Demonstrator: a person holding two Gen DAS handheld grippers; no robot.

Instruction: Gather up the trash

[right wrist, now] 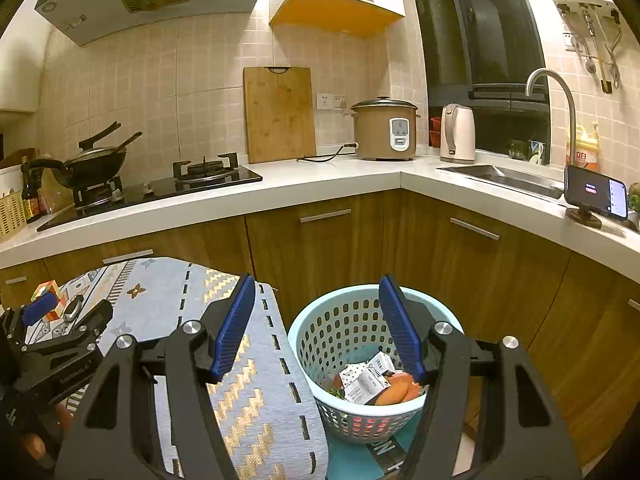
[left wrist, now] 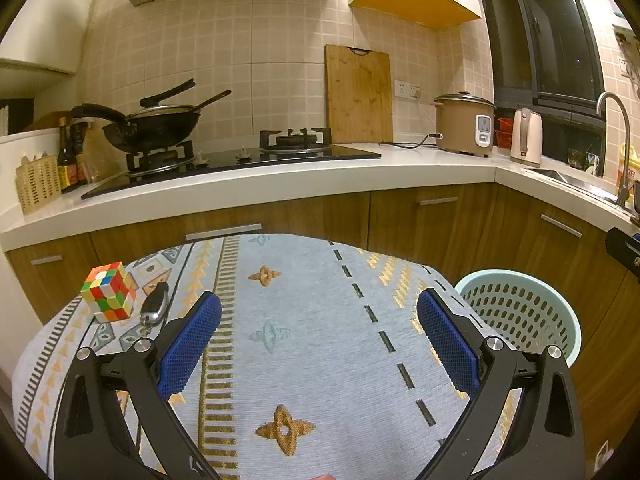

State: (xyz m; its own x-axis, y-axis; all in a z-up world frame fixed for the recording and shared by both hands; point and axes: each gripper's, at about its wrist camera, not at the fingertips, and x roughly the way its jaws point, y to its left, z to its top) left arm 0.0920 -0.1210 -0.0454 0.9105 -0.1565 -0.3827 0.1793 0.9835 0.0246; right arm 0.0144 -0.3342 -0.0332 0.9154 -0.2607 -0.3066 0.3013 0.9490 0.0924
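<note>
A: Where's the trash?

B: In the perforated basket [right wrist: 360, 344] on the floor, just beside the table [left wrist: 320, 320]. I can see crumpled wrappers [right wrist: 366, 380] and something orange lying at its bottom. I judge the collecting nearly done.

A: And your claws?

B: My right claw [right wrist: 318, 320] hangs over the basket's rim, jaws spread and nothing between them; that placement suits a drop into the basket. My left claw [left wrist: 320, 332] hovers over the patterned cloth, jaws also wide apart, holding nothing.

A: Anything left on the table?

B: A puzzle cube [left wrist: 108, 292] and a car key [left wrist: 154, 304], touching or nearly so, near the far-left edge. I'd guess those 2 are keepers, which is why they sit well apart from the basket. I see no other litter on the cloth.
</note>
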